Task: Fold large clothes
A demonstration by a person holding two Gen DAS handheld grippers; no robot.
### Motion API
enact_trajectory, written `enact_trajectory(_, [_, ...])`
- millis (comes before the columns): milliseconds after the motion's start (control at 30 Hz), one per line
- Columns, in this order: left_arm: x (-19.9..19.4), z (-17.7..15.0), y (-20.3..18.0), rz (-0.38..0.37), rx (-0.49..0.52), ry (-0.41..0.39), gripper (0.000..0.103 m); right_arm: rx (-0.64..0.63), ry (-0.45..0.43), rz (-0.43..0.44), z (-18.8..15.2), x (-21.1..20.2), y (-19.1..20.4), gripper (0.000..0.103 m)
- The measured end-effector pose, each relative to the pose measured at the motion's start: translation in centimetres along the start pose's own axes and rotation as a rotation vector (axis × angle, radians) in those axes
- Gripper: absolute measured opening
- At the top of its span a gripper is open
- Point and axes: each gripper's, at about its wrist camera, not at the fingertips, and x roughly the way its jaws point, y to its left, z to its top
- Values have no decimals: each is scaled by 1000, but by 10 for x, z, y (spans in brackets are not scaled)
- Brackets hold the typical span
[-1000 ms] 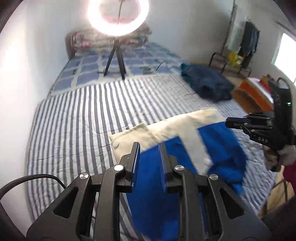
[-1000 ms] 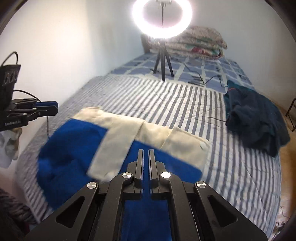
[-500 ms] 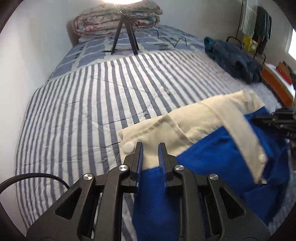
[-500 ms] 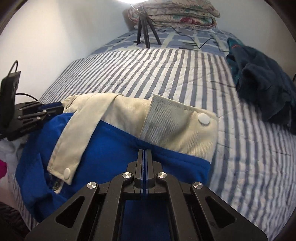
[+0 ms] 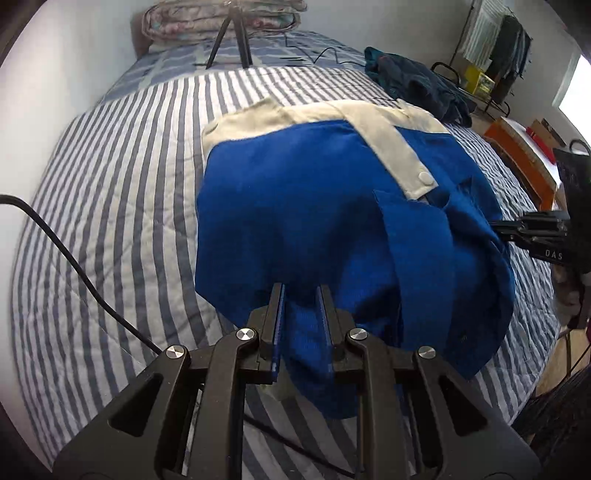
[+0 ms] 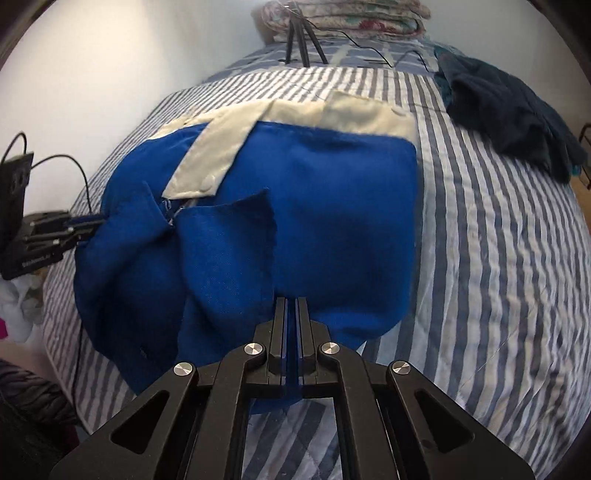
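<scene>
A large blue garment point(image 5: 317, 221) with a cream waistband and cream button strip lies on the striped bed; it also shows in the right wrist view point(image 6: 325, 206). My left gripper point(image 5: 301, 295) is at its near edge with the jaws a little apart and blue cloth between them. My right gripper point(image 6: 291, 306) is shut on the garment's near edge. Each gripper shows at the side of the other's view, the right point(image 5: 517, 230) and the left point(image 6: 83, 225), both touching the cloth.
The bed has a blue and white striped quilt point(image 5: 122, 177). A dark blue clothes heap point(image 6: 509, 110) lies at the far right of the bed. A tripod point(image 5: 229, 40) and folded blankets point(image 6: 343, 16) stand at the head. A black cable point(image 5: 74, 266) runs over the quilt.
Both grippers have pulled back toward the foot of the bed with the blue cloth, so the garment now lies spread out with the cream band far from me.
</scene>
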Motion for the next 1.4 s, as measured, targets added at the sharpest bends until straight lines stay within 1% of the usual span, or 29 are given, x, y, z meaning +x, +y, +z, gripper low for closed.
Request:
enact_trajectory(67, [3, -5, -3, 18, 7, 2, 19, 18, 3, -1, -2, 4, -1, 2])
enact_trajectory(100, [4, -8, -8, 44, 37, 6, 19, 14, 8, -8, -4, 5, 0, 2])
enact_trajectory(133, [2, -10, -12, 63, 44, 3, 19, 8, 9, -15, -5, 4, 1, 2])
enact_trajectory(200, [-6, -10, -15, 73, 18, 1, 19, 7, 17, -40, -3, 0, 3, 2])
enact_trajectory(267, [-22, -12, -18, 73, -8, -20, 19, 6, 19, -65, -1, -8, 8, 2])
enact_trajectory(367, [-59, -16, -29, 85, -5, -87, 19, -12, -24, -79, -5, -38, 18, 2])
enact_trajectory(400, [-75, -18, -33, 92, -17, -113, 21, -18, -44, -93, -7, -50, 22, 3])
enact_trajectory(433, [-92, -19, -37, 88, -34, -140, 25, -18, -68, -103, -9, -65, 27, 3])
enact_trajectory(467, [-105, -20, -39, 90, -48, -160, 38, -10, -95, -108, -11, -83, 32, 8])
enact_trajectory(500, [-123, -22, -43, 91, -69, -187, 52, -6, -114, -111, -13, -95, 36, 15])
enact_trajectory(533, [-141, -24, -48, 87, -80, -220, 56, -8, -140, -117, -15, -110, 42, 19])
enact_trajectory(567, [-154, -26, -53, 96, -78, -244, 60, -17, -174, -127, -17, -127, 49, 31])
enact_trajectory(600, [-171, -29, -60, 107, -68, -276, 61, -31, -201, -140, -18, -139, 56, 39])
enact_trajectory(633, [-186, -31, -67, 115, -60, -306, 63, -52, -233, -155, -21, -153, 63, 41])
enact_trajectory(700, [-209, -34, -78, 119, -45, -350, 73, -78, -277, -177, -27, -174, 77, 41])
enact_trajectory(733, [-218, -33, -80, 115, -44, -367, 76, -83, -294, -174, -28, -184, 80, 41])
enact_trajectory(833, [-243, -39, -91, 114, -35, -426, 84, -80, -334, -159, -32, -203, 92, 46])
enact_trajectory(867, [-247, -40, -93, 117, -30, -436, 86, -79, -350, -162, -34, -208, 94, 47])
enact_trajectory(933, [-255, -44, -98, 124, -21, -452, 87, -79, -372, -176, -37, -215, 97, 48])
enact_trajectory(1033, [-261, -50, -105, 131, -19, -467, 89, -62, -392, -204, -43, -223, 99, 60])
enact_trajectory(1067, [-260, -52, -106, 137, -18, -463, 95, -53, -403, -216, -44, -226, 98, 66])
enact_trajectory(1100, [-258, -52, -108, 149, -18, -456, 100, -48, -413, -221, -45, -226, 96, 70])
enact_trajectory(1233, [-252, -55, -115, 190, -3, -452, 100, -15, -455, -260, -48, -232, 89, 71])
enact_trajectory(1367, [-251, -56, -116, 206, -9, -456, 100, 29, -487, -293, -50, -235, 79, 79])
enact_trajectory(1400, [-250, -56, -116, 211, -9, -456, 101, 37, -494, -302, -51, -235, 77, 80])
